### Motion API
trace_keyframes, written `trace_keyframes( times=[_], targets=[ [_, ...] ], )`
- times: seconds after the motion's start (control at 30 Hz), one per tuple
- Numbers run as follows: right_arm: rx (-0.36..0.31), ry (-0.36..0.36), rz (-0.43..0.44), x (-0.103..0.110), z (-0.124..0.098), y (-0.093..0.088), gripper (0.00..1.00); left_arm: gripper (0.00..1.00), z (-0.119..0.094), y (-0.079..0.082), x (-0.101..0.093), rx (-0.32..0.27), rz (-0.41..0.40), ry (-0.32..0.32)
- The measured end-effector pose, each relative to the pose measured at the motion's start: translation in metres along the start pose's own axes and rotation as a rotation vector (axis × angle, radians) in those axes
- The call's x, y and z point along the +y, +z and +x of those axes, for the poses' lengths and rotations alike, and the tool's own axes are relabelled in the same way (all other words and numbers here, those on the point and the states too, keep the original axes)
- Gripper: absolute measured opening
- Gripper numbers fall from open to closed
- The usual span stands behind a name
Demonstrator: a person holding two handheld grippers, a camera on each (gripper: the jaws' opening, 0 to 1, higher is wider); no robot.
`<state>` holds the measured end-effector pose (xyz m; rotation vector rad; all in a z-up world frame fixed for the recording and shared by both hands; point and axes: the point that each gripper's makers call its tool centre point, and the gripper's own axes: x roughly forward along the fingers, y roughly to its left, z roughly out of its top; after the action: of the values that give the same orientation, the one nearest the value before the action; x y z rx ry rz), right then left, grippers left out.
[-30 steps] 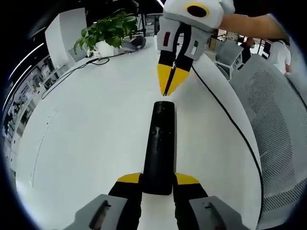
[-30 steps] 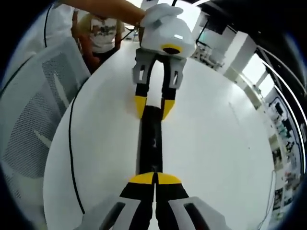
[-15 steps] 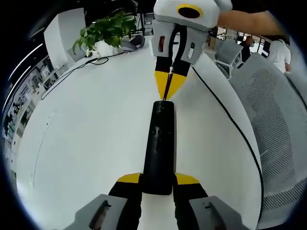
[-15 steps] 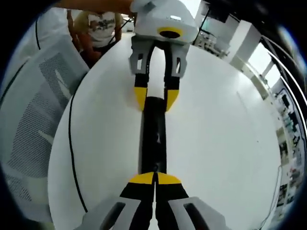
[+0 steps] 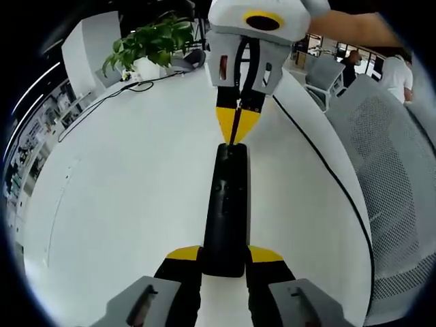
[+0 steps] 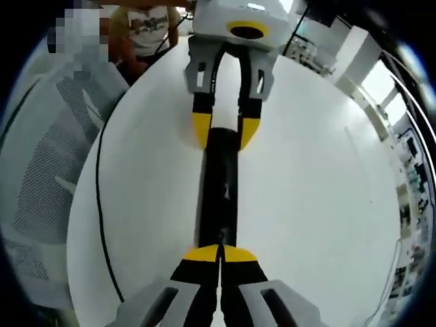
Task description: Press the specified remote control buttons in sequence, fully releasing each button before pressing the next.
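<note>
**Pressing with closed tips while the other gripper pinned the remote**

The remote control [image 5: 227, 208] lay flat on the white table [image 5: 122, 191], long axis running between the 2 grippers. Left gripper [image 5: 223, 253] had its jaws around the near end of the remote, 1 yellow tip on each side, so it was holding the body steady. Right gripper [image 5: 236, 125] had both tips pinched together with nothing between them, pointed down at the far end of the remote like a stylus. In the right gripper view the tips [image 6: 219, 253] sat over or on that end; I couldn't tell whether they were touching.

My read on doing this step well:
- Push straight down along the closed tips, no sideways load, or the remote could pivot in the clamp.
- Lift clear so the button pops back before moving to the next 1.
- Keep the left clamp fixed.

A black cable [image 5: 327, 170], a mesh chair [image 5: 392, 163] and a potted plant [image 5: 153, 44] were well apart from the remote.
</note>
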<state>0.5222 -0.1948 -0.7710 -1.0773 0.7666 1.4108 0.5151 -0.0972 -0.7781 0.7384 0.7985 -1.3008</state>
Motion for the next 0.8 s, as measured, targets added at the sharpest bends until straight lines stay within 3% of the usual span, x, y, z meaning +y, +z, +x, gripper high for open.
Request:
trace_keyframes(
  times=[0.8],
  targets=[
    [0.018,0.015,-0.014,0.0013,0.0015,0.0029,0.00,0.24,-0.0003,-0.0008,0.0001,0.006,0.002,0.002]
  ],
)
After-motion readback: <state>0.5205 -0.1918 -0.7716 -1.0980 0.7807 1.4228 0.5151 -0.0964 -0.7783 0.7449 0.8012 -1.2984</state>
